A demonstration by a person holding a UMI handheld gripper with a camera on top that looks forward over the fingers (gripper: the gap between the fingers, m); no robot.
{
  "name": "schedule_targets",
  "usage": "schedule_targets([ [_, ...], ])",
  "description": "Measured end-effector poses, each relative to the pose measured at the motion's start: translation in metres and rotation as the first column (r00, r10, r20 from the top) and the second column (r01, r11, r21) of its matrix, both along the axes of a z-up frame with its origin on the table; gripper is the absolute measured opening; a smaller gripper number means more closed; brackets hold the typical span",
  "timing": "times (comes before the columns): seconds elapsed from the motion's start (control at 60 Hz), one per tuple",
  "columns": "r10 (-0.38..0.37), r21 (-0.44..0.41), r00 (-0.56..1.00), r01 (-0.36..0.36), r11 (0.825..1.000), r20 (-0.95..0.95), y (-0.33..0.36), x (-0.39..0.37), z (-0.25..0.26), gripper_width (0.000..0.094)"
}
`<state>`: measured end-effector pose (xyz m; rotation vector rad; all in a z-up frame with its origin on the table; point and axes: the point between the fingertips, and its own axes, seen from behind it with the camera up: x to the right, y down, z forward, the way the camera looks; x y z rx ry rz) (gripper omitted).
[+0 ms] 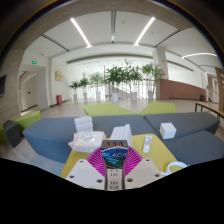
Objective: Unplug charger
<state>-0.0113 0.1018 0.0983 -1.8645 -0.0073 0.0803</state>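
Observation:
A dark charger with a blue label reading "GLACIE" stands between my pink pads. My gripper is shut on it, with both pads pressing its sides. Just below the charger, a pale grey power strip with socket holes runs back toward me between the white fingers. The charger's plug end meets the strip, but the prongs are hidden. A small reddish part shows at the charger's far end.
A yellow table lies under and ahead of the fingers, holding a tissue box, a white bowl and small white items. Beyond it stand a blue-grey sofa, potted plants and an open lobby.

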Motion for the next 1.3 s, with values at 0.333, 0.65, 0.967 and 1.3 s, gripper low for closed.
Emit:
schedule_targets([
  [0.333,-0.086,0.071,0.993,0.081,0.994,0.079,-0.033,0.069,0.093,0.0196],
  [0.65,-0.096,-0.323,0.985,0.138,0.936,0.144,-0.089,0.120,-0.083,0.0208],
  [0.967,-0.071,-0.406,0.971,0.160,0.900,0.227,-0.090,0.132,-0.111,0.0635],
  [1.3,-0.030,-0.390,0.991,0.080,0.917,0.131,-0.158,0.130,-0.030,0.0845],
])
